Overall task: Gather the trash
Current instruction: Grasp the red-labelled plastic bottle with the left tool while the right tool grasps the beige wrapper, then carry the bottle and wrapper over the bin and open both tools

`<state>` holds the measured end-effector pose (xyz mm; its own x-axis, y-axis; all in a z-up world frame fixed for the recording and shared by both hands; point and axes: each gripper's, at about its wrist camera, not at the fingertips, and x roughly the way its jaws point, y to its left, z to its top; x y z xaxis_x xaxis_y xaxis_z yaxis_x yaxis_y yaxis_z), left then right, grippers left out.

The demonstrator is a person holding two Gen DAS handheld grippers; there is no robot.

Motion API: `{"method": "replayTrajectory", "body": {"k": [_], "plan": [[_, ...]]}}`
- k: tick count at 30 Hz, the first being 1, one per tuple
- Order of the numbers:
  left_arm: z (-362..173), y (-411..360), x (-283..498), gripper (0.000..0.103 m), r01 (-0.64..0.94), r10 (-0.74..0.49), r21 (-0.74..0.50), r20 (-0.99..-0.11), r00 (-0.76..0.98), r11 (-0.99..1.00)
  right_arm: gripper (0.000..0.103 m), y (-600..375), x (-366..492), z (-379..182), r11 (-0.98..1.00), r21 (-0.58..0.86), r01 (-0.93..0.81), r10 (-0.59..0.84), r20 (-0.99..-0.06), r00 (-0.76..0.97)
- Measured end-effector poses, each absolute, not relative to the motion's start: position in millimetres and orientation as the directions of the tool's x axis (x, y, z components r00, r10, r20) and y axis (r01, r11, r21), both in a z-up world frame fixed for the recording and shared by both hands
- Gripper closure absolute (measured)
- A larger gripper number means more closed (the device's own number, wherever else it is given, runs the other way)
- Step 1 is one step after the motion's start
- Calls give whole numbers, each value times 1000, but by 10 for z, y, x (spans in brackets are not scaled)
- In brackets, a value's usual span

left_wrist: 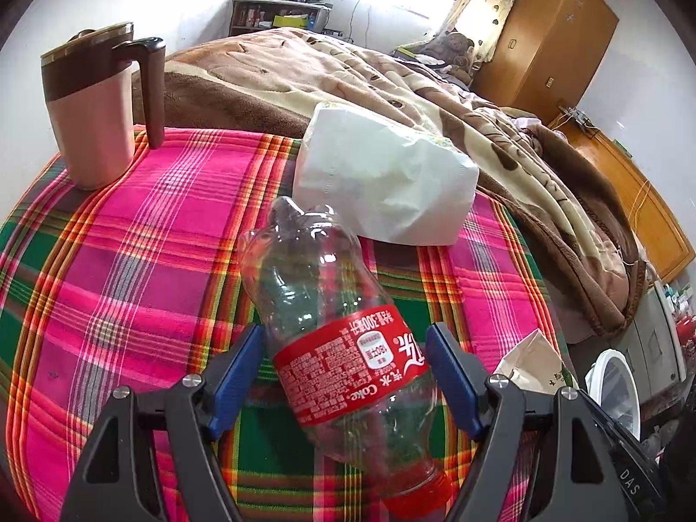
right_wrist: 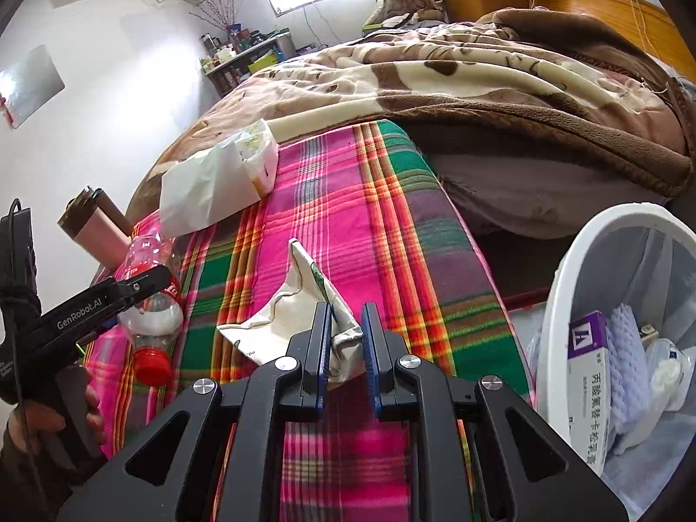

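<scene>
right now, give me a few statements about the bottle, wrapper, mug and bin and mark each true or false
1. The bottle lies on its side between the open left claw pads. True.
2. The bottle has a blue cap. False: the cap is red.
3. The right claw has its pads around the crumpled wrapper. True, though they look not fully closed on it.
4. The bin is empty. False: it holds a purple and white box and other trash.
5. The mug lies tipped over. False: it stands upright on the plaid cloth.
</scene>
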<state>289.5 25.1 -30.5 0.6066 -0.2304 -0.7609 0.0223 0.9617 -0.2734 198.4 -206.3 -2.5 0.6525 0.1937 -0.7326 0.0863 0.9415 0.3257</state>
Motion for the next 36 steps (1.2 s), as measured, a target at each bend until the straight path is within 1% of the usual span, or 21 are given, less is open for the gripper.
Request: {"method": "replayTrajectory", "body": {"k": [5, 8, 13, 19, 23, 36], "plan": [[-358, 235, 2958, 28, 15, -245, -294, -767, 593, 956, 88, -2052, 2016, -36, 940, 332, 83, 200, -729, 655], [-343, 191, 2924, 29, 31, -240, -277, -765, 597, 960, 88, -2061, 2012, -33, 939, 333, 80, 202, -728, 656], [-293, 127, 2828, 34, 61, -238, -255, -758, 608, 965, 88, -2080, 1988, -24, 932, 354, 76, 218, -717, 662], [-213, 38, 2678, 35, 102, -247, -236, -744, 620, 966, 89, -2119, 1941, -19, 928, 363, 83, 219, -713, 667], [-166, -13, 2563, 35, 117, -263, -245, -734, 626, 962, 89, -2163, 1877, 13, 925, 369, 92, 214, -705, 676], [36, -237, 2273, 36, 189, -307, -243, -704, 640, 951, 90, -2384, 1631, 134, 905, 410, 114, 209, -662, 720]]}}
